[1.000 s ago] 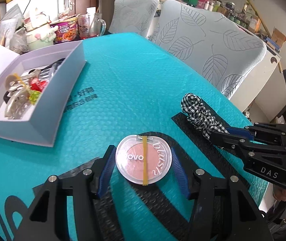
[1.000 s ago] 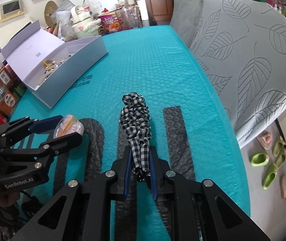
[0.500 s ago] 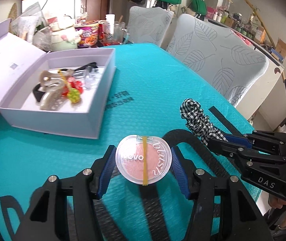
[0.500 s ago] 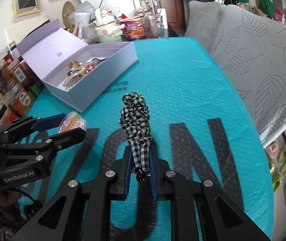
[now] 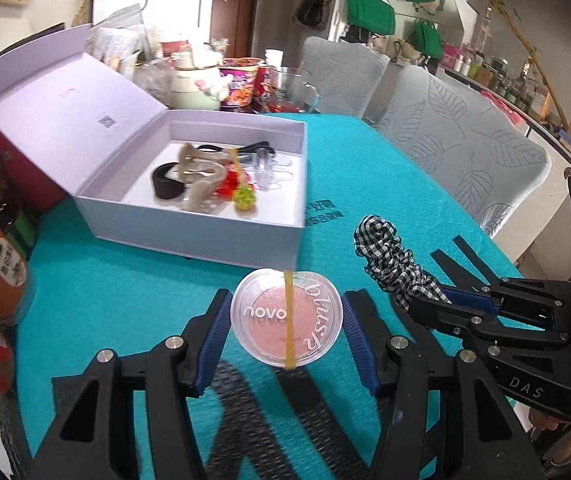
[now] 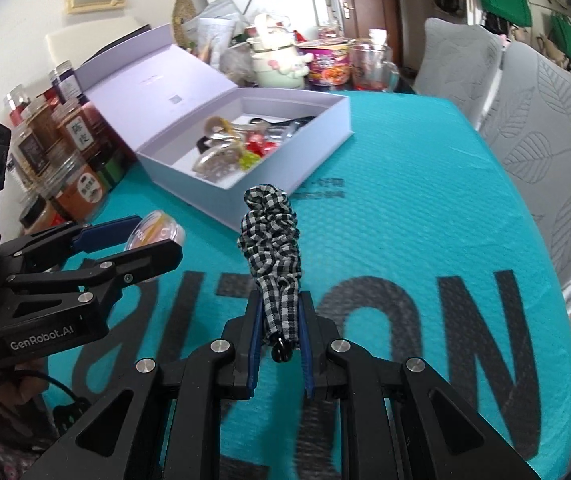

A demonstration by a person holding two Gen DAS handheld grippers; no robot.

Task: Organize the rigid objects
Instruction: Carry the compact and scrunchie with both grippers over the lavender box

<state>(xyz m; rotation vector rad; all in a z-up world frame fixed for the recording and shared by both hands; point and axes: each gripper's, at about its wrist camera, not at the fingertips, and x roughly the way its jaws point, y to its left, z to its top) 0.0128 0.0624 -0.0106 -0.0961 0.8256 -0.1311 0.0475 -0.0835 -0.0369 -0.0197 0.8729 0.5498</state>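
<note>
My left gripper is shut on a round clear blush compact with a pink pan and a yellow rubber band around it, held above the teal table cover. My right gripper is shut on a black-and-white checked scrunchie, which sticks out past its fingertips. In the left wrist view the scrunchie hangs to the right of the compact. An open lavender box stands just beyond both grippers, lid tilted back, holding hair clips, black hair ties and small red and green pieces. From the right wrist the box lies ahead and slightly left.
Jars and bottles line the table's left edge beside the box. A noodle cup, a glass mug and a pale kettle crowd the far end. Two leaf-patterned chairs stand along the right side.
Both grippers have carried their objects toward the box, which now sits much nearer and more central in both views. Grips on the compact and the scrunchie are unchanged.
</note>
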